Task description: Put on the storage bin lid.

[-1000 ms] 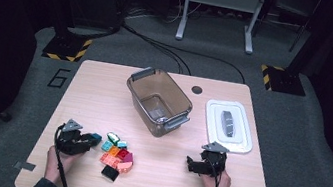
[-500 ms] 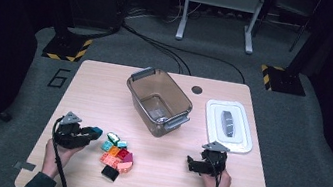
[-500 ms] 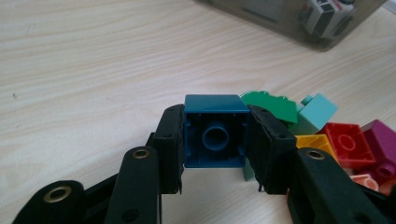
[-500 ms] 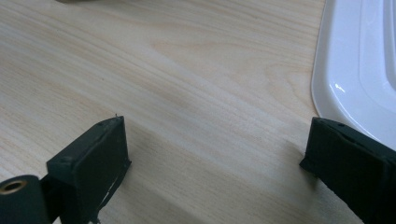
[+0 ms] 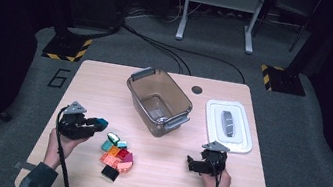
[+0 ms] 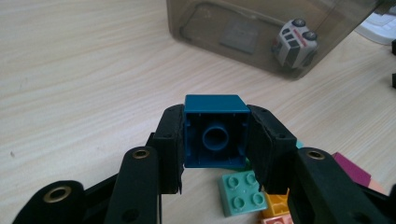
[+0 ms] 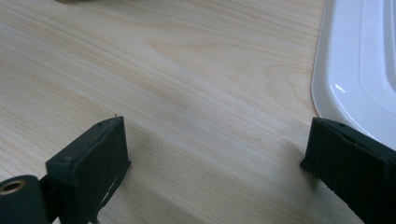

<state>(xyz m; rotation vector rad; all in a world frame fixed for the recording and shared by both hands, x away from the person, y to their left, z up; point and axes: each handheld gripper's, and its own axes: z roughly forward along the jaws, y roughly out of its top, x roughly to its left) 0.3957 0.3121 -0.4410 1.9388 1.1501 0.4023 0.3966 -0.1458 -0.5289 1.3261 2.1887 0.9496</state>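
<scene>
Gripping a dark blue toy block [image 6: 215, 135], the left tool [image 6: 215, 142] has its two black jaws pressed on the block's two sides. The block is a small square one, about as wide as it is tall, so it has no long side. Its hollow bottom, with a round tube in the middle, faces the left gripper view's camera. It sits right between the jaw tips, up off the tabletop [image 6: 84, 70], above a pile of blocks [image 5: 116, 155]. A brown plastic box [image 5: 159, 101] with a toy car [image 6: 294, 43] stands farther off. The right tool [image 7: 219, 158] is wide open with nothing in it, beside a white lid [image 7: 359, 65].
</scene>
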